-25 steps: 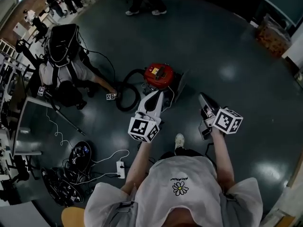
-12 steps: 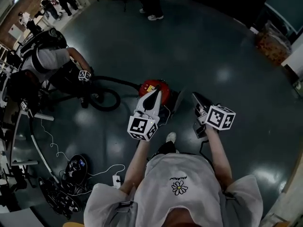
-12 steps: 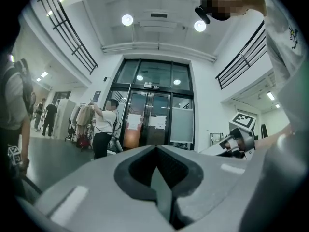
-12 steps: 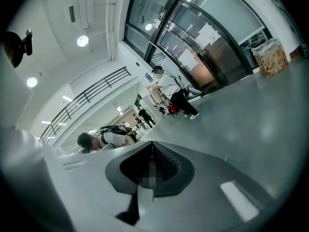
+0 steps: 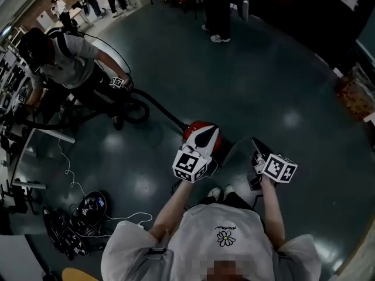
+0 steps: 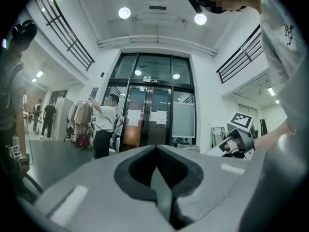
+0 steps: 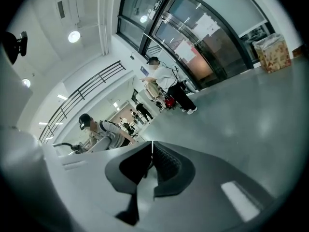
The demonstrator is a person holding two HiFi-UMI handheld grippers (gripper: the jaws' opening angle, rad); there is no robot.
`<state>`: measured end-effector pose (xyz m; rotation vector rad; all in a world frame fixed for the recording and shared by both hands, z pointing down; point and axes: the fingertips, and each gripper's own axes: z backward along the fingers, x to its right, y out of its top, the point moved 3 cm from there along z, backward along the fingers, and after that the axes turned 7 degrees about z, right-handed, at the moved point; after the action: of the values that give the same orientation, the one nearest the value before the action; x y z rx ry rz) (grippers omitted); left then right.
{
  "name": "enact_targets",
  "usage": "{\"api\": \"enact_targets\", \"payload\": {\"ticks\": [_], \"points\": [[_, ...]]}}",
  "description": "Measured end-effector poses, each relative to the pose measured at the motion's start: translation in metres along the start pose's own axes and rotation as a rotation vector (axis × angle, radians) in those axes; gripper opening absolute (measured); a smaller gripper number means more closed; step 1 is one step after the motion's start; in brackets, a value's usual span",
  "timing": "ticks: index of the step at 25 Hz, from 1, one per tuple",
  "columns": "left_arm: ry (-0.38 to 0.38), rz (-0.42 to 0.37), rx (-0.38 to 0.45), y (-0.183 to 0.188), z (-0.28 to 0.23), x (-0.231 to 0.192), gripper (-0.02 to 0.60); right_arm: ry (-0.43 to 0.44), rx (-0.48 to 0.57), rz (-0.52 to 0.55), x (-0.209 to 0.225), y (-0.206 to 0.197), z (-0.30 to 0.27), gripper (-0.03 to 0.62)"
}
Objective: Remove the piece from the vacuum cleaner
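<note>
Left gripper [image 5: 203, 136]: jaws together, nothing between; in head view overlaps red vacuum [image 5: 192, 129] on floor.
Right gripper [image 5: 258, 147]: jaws together, empty, right of vacuum.
Black hose [image 5: 159, 108] runs from vacuum toward other person [image 5: 70, 63].

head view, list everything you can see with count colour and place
vacuum cleaner: one, red, on the floor at centre, partly behind the left gripper
hose: one, black, running from the vacuum cleaner up-left
second person: one, grey shirt, upper left, by the hose's far end
bystander: one, dark trousers, white shoes, top centre
cable pile: one, black, lower left
loose cable: one, white, on the floor at left
patterned box: one, light, far right
left gripper: white, shut, over the vacuum cleaner
right gripper: white, shut, right of the vacuum cleaner
own shirt: white, daisy print, bottom
</note>
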<state>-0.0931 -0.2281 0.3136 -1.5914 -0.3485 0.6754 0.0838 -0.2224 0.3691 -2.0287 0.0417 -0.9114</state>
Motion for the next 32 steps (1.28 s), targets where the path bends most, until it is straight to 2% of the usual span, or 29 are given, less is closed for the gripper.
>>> {"api": "enact_targets", "payload": {"ticks": [5,8,11,13,17,21,24,27,32], "points": [[0.038,-0.034,-0.008,0.009,-0.026,0.001,0.002,0.02,-0.023,-0.012,0.02,0.028,-0.01,0.051],[0.037,-0.025,-0.043,-0.01,-0.037,0.011,0.002,-0.018,-0.04,-0.021,0.043,0.027,-0.004,0.054],[0.059,-0.018,-0.088,-0.033,-0.052,0.003,0.002,-0.062,-0.075,-0.018,0.07,0.03,-0.01,0.064],[0.08,-0.006,-0.15,-0.065,-0.059,-0.005,0.002,-0.092,-0.136,-0.04,0.095,0.015,-0.016,0.078],[0.126,0.03,-0.275,-0.164,-0.068,-0.044,0.002,-0.156,-0.268,-0.071,0.159,-0.046,-0.054,0.106],[0.188,0.013,-0.346,-0.254,-0.073,-0.085,0.002,-0.21,-0.386,-0.088,0.213,-0.109,-0.1,0.113],[0.234,-0.006,-0.404,-0.314,-0.071,-0.106,0.002,-0.224,-0.449,-0.148,0.244,-0.152,-0.127,0.123],[0.269,-0.028,-0.451,-0.358,-0.069,-0.124,0.002,-0.229,-0.495,-0.224,0.266,-0.183,-0.154,0.173],[0.294,0.028,-0.5,-0.411,-0.071,-0.145,0.002,-0.241,-0.592,-0.281,0.3,-0.225,-0.206,0.193]]}}
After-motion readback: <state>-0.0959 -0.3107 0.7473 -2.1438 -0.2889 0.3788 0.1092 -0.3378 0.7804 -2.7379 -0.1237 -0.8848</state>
